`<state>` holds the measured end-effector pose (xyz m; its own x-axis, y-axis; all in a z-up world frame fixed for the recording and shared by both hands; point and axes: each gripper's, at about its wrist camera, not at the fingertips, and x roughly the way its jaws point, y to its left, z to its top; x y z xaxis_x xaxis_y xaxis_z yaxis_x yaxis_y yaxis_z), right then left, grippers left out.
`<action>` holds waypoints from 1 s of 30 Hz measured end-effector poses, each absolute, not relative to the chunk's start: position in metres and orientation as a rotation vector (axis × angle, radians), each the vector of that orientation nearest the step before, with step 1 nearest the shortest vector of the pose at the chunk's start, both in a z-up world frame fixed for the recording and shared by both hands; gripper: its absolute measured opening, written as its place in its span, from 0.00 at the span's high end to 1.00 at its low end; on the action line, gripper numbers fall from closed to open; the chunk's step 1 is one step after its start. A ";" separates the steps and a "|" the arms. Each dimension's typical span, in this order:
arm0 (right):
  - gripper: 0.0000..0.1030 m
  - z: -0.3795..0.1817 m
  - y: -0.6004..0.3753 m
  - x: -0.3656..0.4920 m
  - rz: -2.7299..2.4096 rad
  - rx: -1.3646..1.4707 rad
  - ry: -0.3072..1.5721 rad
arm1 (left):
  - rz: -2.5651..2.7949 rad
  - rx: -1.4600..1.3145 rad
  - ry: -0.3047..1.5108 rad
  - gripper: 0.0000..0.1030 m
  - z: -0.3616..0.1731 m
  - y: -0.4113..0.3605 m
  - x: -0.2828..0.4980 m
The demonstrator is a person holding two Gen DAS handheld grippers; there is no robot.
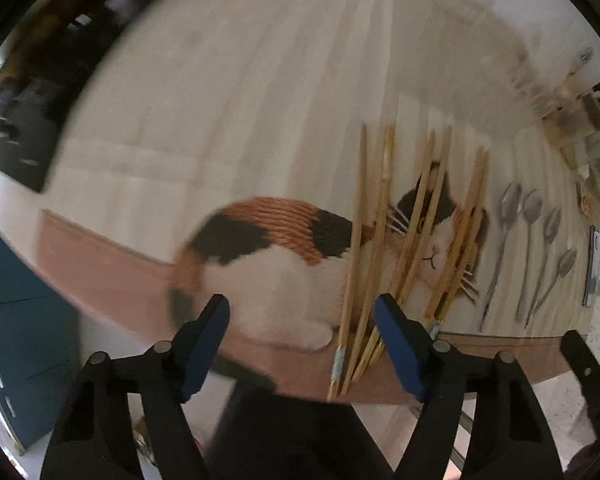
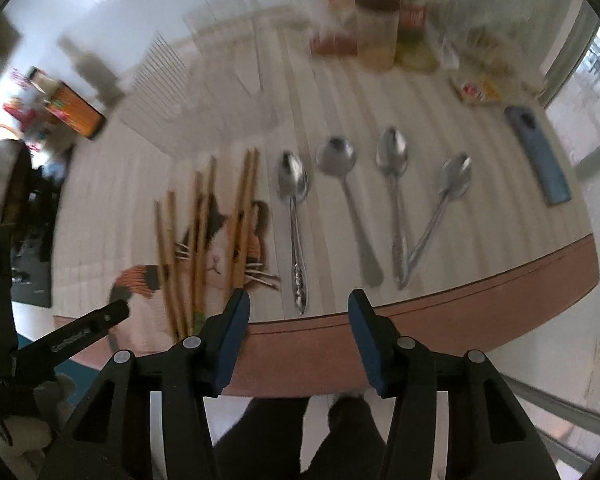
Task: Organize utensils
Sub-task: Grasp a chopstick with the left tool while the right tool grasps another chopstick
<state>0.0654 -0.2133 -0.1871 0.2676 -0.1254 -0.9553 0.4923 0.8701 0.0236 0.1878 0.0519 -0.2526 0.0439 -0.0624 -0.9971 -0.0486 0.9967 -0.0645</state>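
Several wooden chopsticks (image 1: 384, 232) lie side by side across a cat picture (image 1: 284, 248) on the table mat; they also show in the right wrist view (image 2: 204, 236). Several metal spoons (image 2: 340, 208) lie in a row to their right, and show in the left wrist view (image 1: 528, 248). My left gripper (image 1: 302, 308) is open and empty above the table's near edge, just left of the chopstick ends. My right gripper (image 2: 298, 304) is open and empty at the table edge, in front of the spoon handles.
Jars and food packets (image 2: 380, 28) crowd the far right of the table. A blue phone (image 2: 540, 156) lies right of the spoons. An orange box (image 2: 76, 112) stands at the far left. The pink table rim (image 2: 460, 304) runs along the near edge.
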 end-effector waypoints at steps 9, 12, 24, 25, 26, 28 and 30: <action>0.48 -0.232 -0.210 0.105 -0.445 0.352 1.316 | -0.105 -0.016 1.572 0.75 -0.291 0.025 0.219; 0.48 -0.244 -0.203 0.121 -0.423 0.354 1.326 | -0.117 0.048 1.563 0.94 -0.290 0.021 0.216; 0.93 -0.278 -0.177 0.148 -0.447 0.226 1.421 | -0.180 0.154 1.550 0.96 -0.273 0.043 0.204; 0.93 -0.278 -0.176 0.146 -0.450 0.223 1.433 | -0.184 0.151 1.554 0.96 -0.266 0.055 0.207; 0.93 -0.279 -0.176 0.144 -0.457 0.219 1.447 | -0.188 0.149 1.555 0.96 -0.267 0.056 0.210; 0.93 -0.278 -0.174 0.135 -0.461 0.210 1.473 | -0.199 0.144 1.556 0.96 -0.264 0.069 0.209; 0.93 -0.278 -0.172 0.134 -0.459 0.198 1.486 | -0.208 0.147 1.559 0.95 -0.262 0.074 0.212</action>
